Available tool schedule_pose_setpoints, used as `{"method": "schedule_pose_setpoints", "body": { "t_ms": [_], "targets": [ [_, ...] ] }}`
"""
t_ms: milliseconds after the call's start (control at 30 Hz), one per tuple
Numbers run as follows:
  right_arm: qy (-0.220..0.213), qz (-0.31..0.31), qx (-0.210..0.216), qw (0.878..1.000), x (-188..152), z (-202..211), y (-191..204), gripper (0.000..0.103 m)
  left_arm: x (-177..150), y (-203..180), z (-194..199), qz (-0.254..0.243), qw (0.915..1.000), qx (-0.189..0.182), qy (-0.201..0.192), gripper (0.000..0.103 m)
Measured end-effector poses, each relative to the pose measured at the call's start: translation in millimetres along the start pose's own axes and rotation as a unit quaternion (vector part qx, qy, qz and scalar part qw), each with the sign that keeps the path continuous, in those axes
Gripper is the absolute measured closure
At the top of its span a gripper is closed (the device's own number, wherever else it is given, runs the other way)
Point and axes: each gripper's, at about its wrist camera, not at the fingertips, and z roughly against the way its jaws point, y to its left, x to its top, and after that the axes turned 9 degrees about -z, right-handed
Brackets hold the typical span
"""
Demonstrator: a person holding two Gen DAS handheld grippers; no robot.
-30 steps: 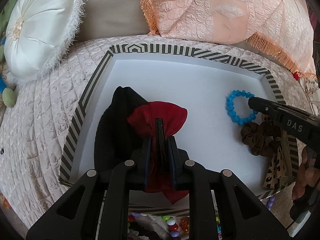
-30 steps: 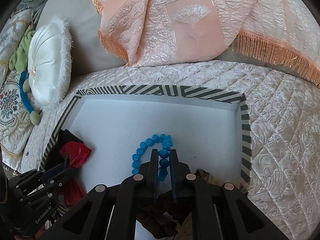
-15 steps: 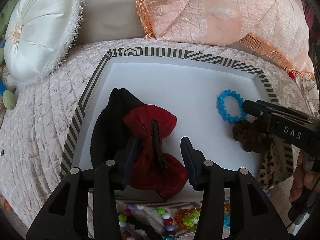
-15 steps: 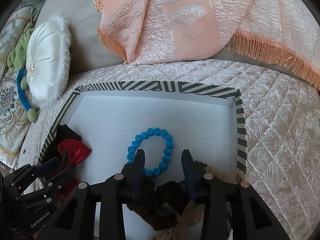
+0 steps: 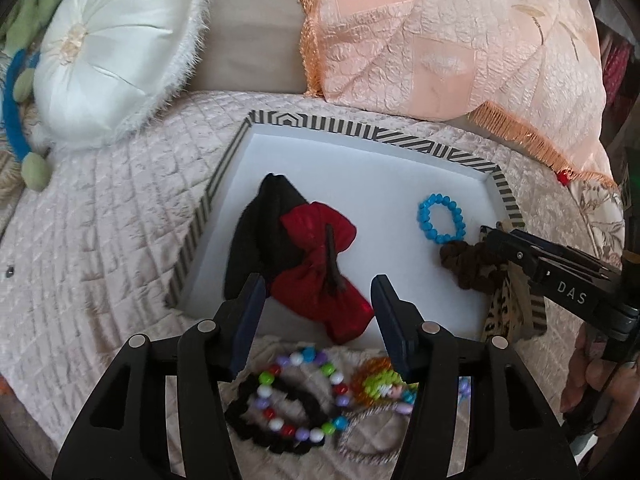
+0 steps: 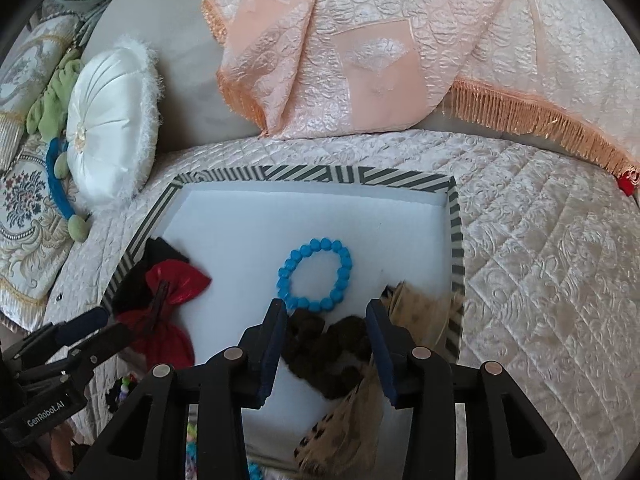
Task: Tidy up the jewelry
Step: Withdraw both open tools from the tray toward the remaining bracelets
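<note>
A round white pillow [image 5: 108, 56] and a peach fringed throw [image 6: 384, 52] rested at the back of the quilted bedspread [image 6: 552, 280], with an embroidered floral cushion [image 6: 24, 204] at the far left.

Before me lies a bed with a pale quilted cover [image 6: 540, 264]; a round white cushion [image 5: 116, 48] and a fringed peach throw [image 6: 360, 48] rest behind.

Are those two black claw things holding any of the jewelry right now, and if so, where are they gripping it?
Nothing is held. The left gripper is open over the red bow, and the right gripper is open above the brown scrunchie, near the blue bracelet.
</note>
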Motion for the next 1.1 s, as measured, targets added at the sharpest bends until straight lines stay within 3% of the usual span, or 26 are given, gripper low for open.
{"method": "schedule_pose_setpoints", "body": {
  "t_ms": [200, 633, 1100],
  "targets": [
    [-0.006, 0.019, -0.002, 1.0, -18.7, 18.0, 11.3, 0.064, -16.6, -3.1, 23.9, -0.015, 0.9995, 0.022, -0.017, 0.048],
    [-0.022, 0.044, 0.013, 0.999, -68.3, 69.8, 36.0, 0.061, -50.4, -11.6, 67.4, -0.029, 0.9984, 0.032, -0.038, 0.048],
    [-0.01, 0.047, 0.026, 0.999, -120.8, 95.3, 31.7, 0.056, -85.9, 42.1, 86.5, 0.051, 0.9984, 0.006, -0.021, 0.048]
  ]
}}
